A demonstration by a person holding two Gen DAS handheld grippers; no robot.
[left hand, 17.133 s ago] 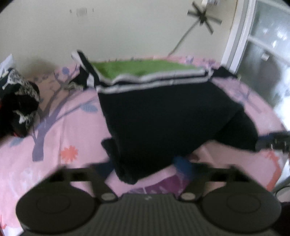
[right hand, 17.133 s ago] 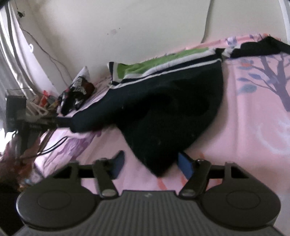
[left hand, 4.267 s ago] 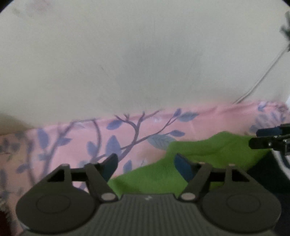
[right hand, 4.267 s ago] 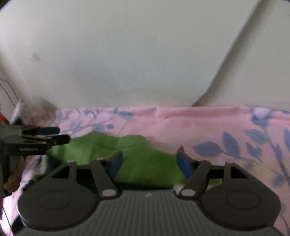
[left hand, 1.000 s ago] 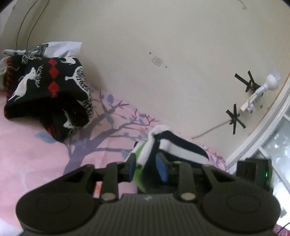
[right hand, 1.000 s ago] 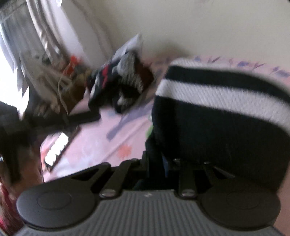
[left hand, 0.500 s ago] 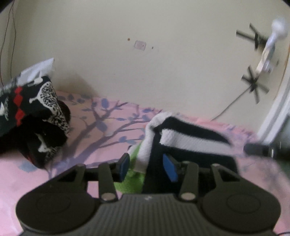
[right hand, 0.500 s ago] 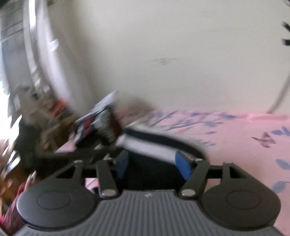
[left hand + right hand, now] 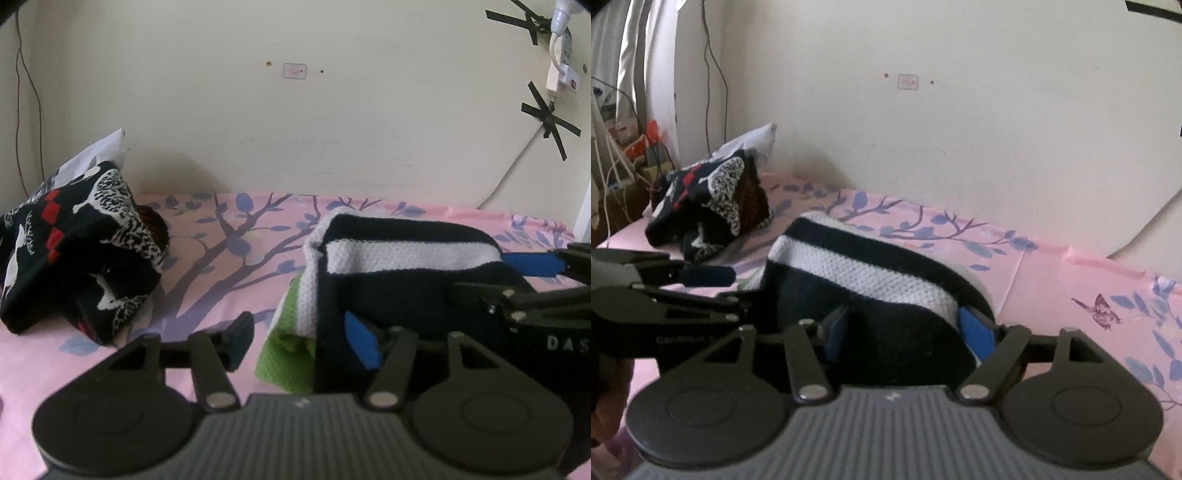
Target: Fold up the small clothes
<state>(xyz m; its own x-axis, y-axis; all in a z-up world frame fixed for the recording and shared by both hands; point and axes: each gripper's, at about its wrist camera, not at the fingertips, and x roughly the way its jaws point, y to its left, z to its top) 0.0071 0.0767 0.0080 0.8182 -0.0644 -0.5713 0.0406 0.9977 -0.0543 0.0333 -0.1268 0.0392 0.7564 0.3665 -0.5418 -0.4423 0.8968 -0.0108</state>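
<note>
A folded black garment (image 9: 406, 291) with a white stripe and a green inner layer lies as a thick bundle on the pink bedsheet (image 9: 207, 266). My left gripper (image 9: 300, 341) straddles its left end. Its jaws are opening and neither pad presses on the cloth. In the right wrist view the same garment (image 9: 871, 280) sits between the fingers of my right gripper (image 9: 905, 332), whose jaws are also opening and stand clear of the fabric. Each gripper shows in the other's view: the right gripper (image 9: 517, 277) at the garment's right end, the left gripper (image 9: 727, 291) at its left end.
A heap of black, white and red patterned clothes (image 9: 74, 251) lies at the bed's left, against the wall, with a white pillow (image 9: 753, 142) behind it. A cluttered stand with cables (image 9: 624, 155) is beyond the bed's left edge. A hand (image 9: 602, 398) shows at lower left.
Both grippers were shut on the folded garment a second ago. Their jaws have since spread apart and the bundle now rests on the bed. Both views have swung and steadied.
</note>
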